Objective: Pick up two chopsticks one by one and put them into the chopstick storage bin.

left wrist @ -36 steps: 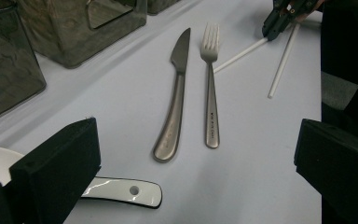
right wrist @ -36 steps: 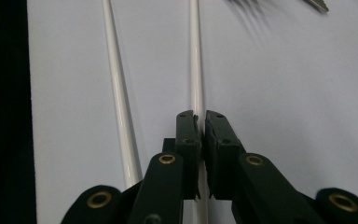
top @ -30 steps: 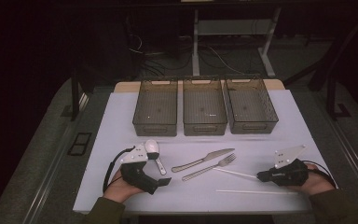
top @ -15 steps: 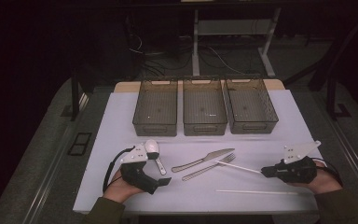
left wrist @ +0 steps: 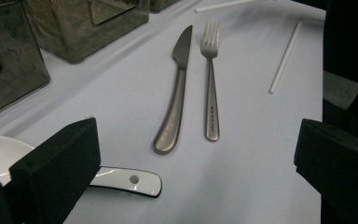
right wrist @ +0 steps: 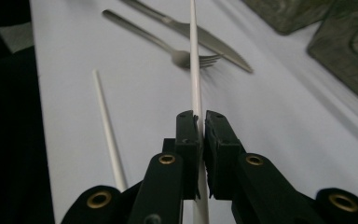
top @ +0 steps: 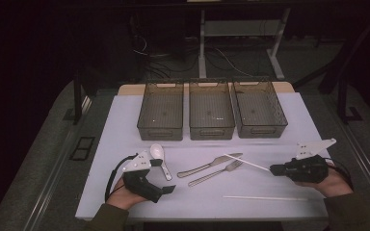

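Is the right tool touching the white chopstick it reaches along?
Touching. The right gripper view shows the right tool shut on the white chopstick, both pads pressed against it, the stick running out between them.

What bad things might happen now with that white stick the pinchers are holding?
The right gripper pinches one white chopstick near its end, so the long free part could swing and knock the fork or knife. Held that far back, it might also twist or slip out before reaching a bin.

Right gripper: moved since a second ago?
Yes. The right gripper, shut on a white chopstick, shifted slightly up-frame, away from the second chopstick lying on the table.
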Demonstrator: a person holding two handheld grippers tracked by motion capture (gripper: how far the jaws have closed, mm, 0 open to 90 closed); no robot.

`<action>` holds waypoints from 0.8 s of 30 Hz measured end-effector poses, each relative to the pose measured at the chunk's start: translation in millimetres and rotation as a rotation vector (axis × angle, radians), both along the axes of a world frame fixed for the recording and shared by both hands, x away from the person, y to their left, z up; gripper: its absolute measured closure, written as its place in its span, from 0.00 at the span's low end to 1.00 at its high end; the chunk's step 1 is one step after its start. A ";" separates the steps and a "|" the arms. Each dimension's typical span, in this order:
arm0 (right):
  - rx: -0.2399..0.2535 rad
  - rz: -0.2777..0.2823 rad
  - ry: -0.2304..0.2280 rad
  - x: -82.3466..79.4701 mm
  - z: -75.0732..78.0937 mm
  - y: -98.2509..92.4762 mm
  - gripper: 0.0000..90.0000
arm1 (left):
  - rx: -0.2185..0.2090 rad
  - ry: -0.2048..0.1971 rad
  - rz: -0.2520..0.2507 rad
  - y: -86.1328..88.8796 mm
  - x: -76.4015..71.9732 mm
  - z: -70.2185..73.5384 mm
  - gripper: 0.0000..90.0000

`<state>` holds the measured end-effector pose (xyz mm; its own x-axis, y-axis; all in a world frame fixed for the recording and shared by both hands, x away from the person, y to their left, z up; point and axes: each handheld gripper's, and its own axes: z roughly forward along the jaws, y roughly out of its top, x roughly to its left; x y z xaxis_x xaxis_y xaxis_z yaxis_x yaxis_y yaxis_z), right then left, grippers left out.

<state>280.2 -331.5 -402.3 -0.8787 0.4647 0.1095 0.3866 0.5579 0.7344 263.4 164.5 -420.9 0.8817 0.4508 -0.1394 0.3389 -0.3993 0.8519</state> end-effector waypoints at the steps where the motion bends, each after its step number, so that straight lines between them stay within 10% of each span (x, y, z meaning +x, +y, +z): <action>1: 0.003 -0.011 0.002 1.6 1.6 0.9 0.94 | -0.002 0.001 0.004 0.1 0.0 0.2 0.00; 24: 0.051 -0.197 -0.013 42.2 40.4 62.2 0.94 | 0.017 -0.029 0.011 -4.2 3.4 -2.9 0.00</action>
